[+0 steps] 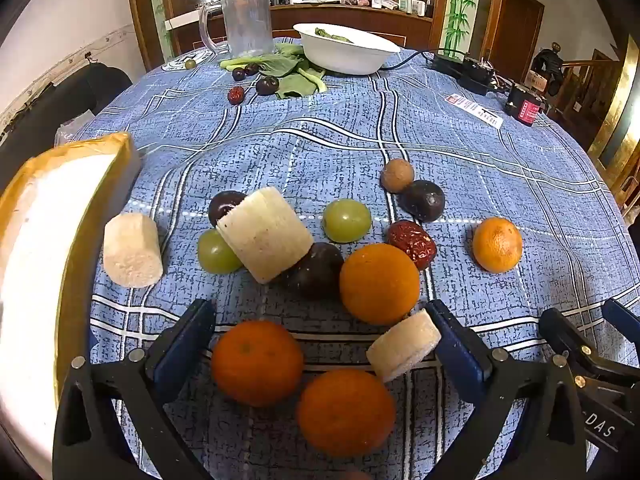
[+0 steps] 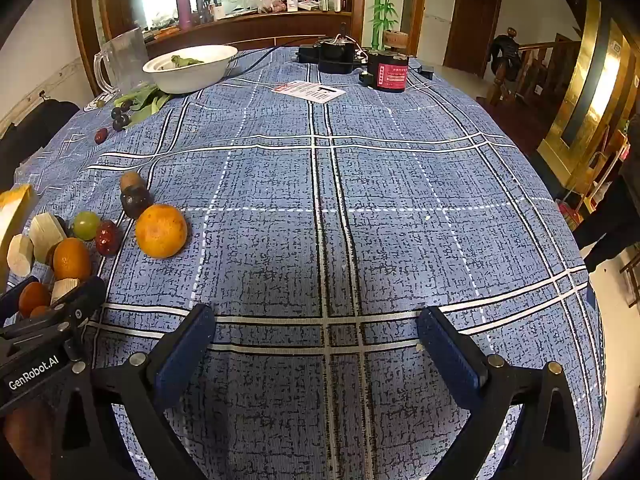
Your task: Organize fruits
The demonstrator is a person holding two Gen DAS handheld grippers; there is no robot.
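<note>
judging by the scatter, sorting has barely begun: both the left gripper (image 1: 320,320) and right gripper (image 2: 316,324) hang spread and empty, fruits (image 1: 379,283) loose on the tablecloth (image 2: 400,200) beside the tray (image 1: 72,216).

Your left gripper (image 1: 320,332) has a black plastic frame whose two arms splay outward in a V, each tipped with a dark blue ribbed pad (image 1: 188,332) and fastened by round silver screws. Your right gripper (image 2: 316,336) is of identical build: black arms, blue textured pads (image 2: 448,344), silver screw heads. From the right wrist view, the left unit's black body bears white lettering reading "GenRobot.AI".
</note>
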